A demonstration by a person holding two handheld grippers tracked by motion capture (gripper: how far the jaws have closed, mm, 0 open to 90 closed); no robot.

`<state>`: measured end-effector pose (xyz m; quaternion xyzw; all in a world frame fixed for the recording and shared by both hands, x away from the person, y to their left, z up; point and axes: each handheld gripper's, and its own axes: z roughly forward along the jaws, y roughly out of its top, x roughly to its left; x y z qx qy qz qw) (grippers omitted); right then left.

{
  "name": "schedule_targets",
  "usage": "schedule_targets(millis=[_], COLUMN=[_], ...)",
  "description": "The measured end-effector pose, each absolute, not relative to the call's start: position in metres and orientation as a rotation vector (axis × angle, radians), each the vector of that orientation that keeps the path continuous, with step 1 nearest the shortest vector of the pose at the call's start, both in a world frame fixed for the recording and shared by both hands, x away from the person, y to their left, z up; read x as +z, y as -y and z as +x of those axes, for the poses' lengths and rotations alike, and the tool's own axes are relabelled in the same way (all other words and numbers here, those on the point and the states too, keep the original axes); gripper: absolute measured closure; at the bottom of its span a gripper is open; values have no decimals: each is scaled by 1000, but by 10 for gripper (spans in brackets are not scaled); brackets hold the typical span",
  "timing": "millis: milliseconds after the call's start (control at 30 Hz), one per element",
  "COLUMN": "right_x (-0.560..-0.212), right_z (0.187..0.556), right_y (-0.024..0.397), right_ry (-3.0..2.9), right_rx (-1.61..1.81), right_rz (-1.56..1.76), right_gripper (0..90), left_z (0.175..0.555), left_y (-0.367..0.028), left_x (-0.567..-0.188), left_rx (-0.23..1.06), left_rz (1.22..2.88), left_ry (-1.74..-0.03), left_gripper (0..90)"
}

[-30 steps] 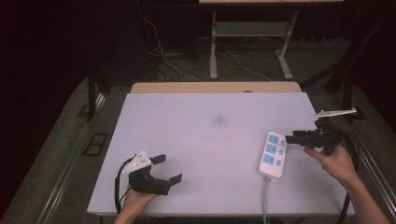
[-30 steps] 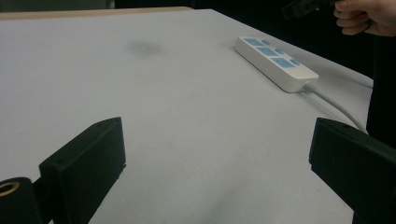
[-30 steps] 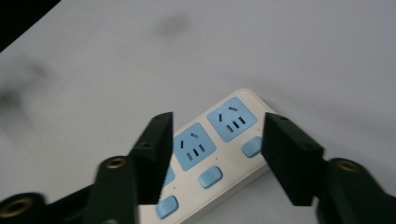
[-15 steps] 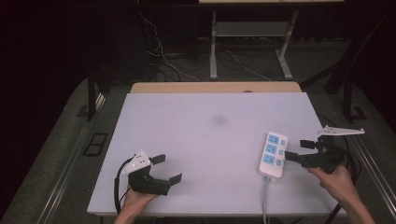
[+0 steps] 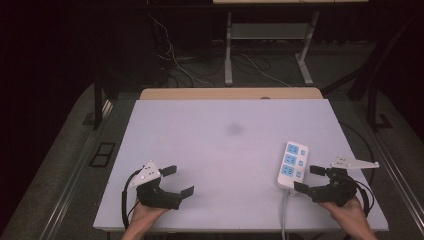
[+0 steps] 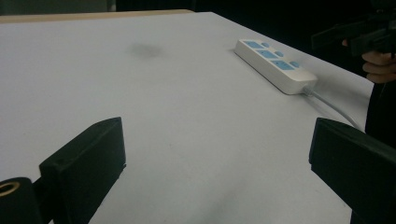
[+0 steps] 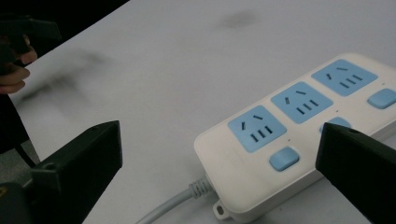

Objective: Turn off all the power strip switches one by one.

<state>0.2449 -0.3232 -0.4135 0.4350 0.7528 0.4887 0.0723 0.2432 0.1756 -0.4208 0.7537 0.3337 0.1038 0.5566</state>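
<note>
A white power strip (image 5: 292, 165) with three blue sockets and blue switches lies on the white table (image 5: 220, 150) at the right, its grey cable (image 5: 284, 215) running off the near edge. My right gripper (image 5: 308, 179) rests on the table just right of the strip's cable end, open and holding nothing. Up close in the right gripper view, the power strip (image 7: 299, 135) sits between the spread jaws. My left gripper (image 5: 178, 181) stands open at the near left, also holding nothing. From the left gripper view the power strip (image 6: 275, 65) lies far off to the right.
A faint dark smudge (image 5: 234, 129) marks the table's middle. A wooden board edge (image 5: 230, 93) runs along the far side. Beyond it, a metal stand (image 5: 265, 45) and loose cables (image 5: 185, 65) sit on the dark floor.
My right gripper has drawn back toward the near edge, from beside the strip's middle to beside its cable end. The left gripper stays put.
</note>
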Motion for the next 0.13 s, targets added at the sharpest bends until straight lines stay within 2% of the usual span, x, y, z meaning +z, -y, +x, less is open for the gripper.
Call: schedule_targets(millis=[133], right_x=[-424], right_z=[240], right_y=[322], right_ry=[-2256], right_rx=[1469], right_rz=[1301], right_gripper=[3], left_z=[245], left_y=[-175], left_x=[-422], left_rx=[240], left_rz=[1784], left_ry=[-790], left_gripper=[23])
